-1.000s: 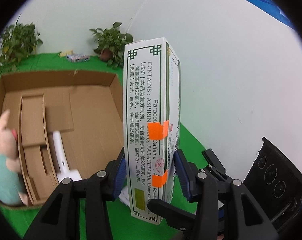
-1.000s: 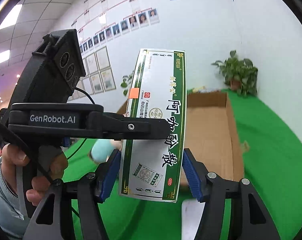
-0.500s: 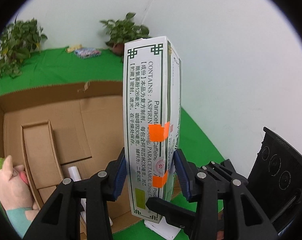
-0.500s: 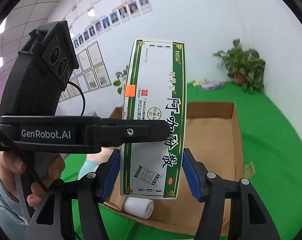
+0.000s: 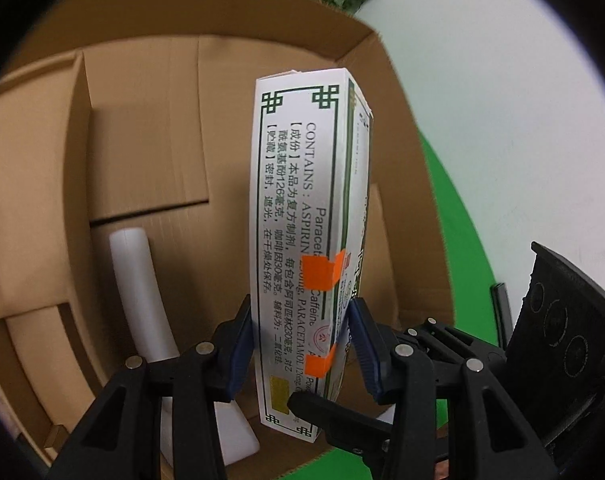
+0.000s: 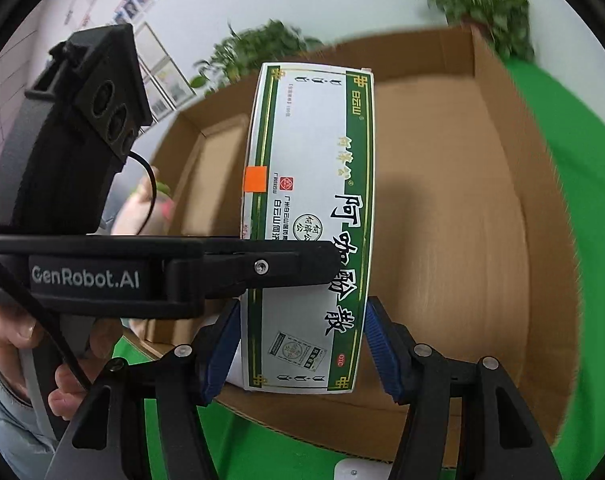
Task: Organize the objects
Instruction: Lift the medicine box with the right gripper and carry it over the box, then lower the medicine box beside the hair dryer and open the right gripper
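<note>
Both grippers clamp one tall white-and-green medicine carton (image 5: 302, 248): the left gripper (image 5: 302, 354) pinches its narrow printed sides, the right gripper (image 6: 300, 354) its broad face (image 6: 314, 224), at frame centre above an open brown cardboard box (image 5: 150, 128). Lower left inside the box lies a white plastic bottle (image 5: 142, 300). Green cloth (image 6: 574, 200) covers the surface at right; leafy potted plants (image 6: 486, 0) and a white wall (image 5: 502, 60) fill the top.

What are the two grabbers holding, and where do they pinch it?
Both hold one medicine box. The left gripper and right gripper each pinch its lower end.
</note>
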